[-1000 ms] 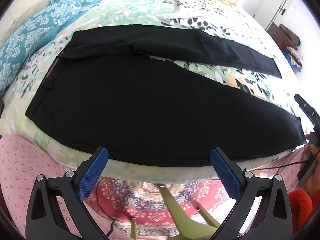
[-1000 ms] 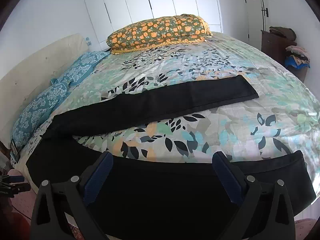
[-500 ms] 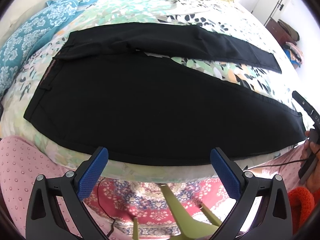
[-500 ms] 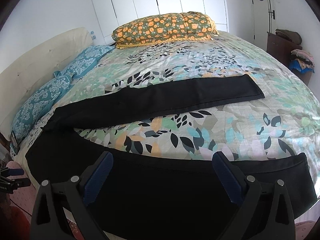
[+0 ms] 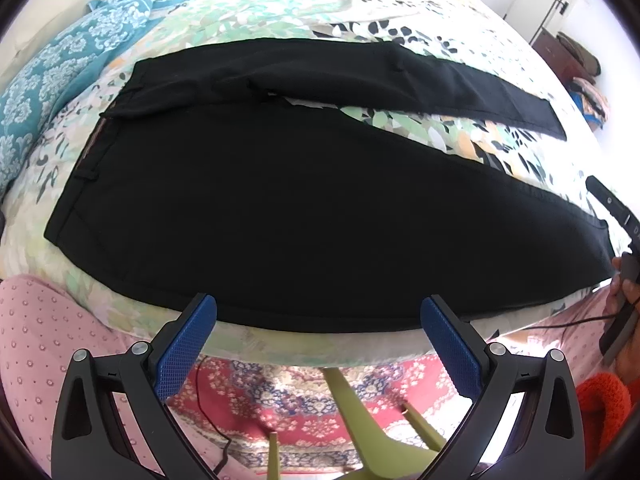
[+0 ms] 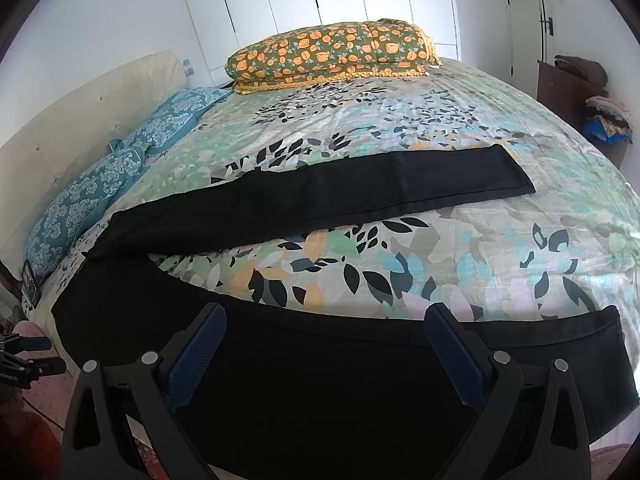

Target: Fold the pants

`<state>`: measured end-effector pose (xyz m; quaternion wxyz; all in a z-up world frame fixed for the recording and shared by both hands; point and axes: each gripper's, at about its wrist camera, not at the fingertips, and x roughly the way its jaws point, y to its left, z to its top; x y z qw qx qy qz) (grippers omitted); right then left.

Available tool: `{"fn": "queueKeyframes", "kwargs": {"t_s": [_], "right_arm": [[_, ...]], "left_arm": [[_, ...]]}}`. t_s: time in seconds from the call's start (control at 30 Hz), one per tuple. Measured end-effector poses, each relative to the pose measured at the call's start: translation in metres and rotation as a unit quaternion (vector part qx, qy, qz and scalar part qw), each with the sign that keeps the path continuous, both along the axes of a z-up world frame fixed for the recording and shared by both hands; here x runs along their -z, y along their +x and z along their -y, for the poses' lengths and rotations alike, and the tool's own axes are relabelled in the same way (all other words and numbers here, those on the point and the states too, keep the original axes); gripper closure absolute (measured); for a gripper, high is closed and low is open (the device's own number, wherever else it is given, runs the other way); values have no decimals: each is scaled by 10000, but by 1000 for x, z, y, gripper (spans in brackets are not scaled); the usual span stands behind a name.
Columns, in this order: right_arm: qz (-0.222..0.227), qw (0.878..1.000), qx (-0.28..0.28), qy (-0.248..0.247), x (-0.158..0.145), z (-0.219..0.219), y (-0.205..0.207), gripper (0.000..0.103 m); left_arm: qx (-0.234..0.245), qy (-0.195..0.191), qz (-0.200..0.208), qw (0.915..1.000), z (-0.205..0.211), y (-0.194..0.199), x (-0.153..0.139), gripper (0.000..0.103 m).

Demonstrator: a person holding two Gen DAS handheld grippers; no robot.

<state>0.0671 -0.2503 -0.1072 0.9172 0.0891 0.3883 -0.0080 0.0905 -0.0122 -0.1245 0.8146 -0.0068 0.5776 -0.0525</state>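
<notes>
Black pants (image 5: 304, 200) lie flat on the floral bedspread (image 5: 420, 136), waistband at the left, legs spread in a V toward the right. The near leg runs along the bed's front edge. My left gripper (image 5: 318, 312) is open and empty, just off the bed edge below the near leg's middle. My right gripper (image 6: 326, 322) is open and empty, hovering over the near leg (image 6: 360, 392) close to its cuff end. The far leg (image 6: 340, 196) lies further up the bed. The right gripper also shows at the left wrist view's right edge (image 5: 618, 216).
A folded orange-patterned quilt (image 6: 332, 52) sits at the bed's far side. Blue pillows (image 6: 104, 184) lie by the headboard at the left. A green chair leg (image 5: 352, 408) and a red rug (image 5: 304, 396) are below the bed edge. A dark cabinet with clothes (image 6: 576, 92) stands right.
Both grippers have moved slightly nearer the bed and a little higher; the pants look larger in the left view. Both stay open. The pants have not moved.
</notes>
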Motion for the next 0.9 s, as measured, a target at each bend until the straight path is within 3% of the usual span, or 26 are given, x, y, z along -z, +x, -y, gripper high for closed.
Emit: {"fn": "queueKeyframes", "kwargs": {"t_s": [0.3, 0.53, 0.7, 0.9], "right_arm": [[162, 9985, -48, 529, -13, -3, 47, 4], [-105, 9982, -364, 456, 10, -25, 49, 4], [-378, 9974, -251, 561, 29, -16, 43, 4], [-391, 9972, -164, 619, 28, -10, 48, 4]], "left_arm": [[-104, 37, -1, 9999, -4, 3, -1, 1], [-355, 18, -231, 9991, -15, 13, 9, 1], [-239, 52, -278, 9993, -9, 15, 12, 1], [68, 197, -299, 9993, 4, 27, 15, 1]]}}
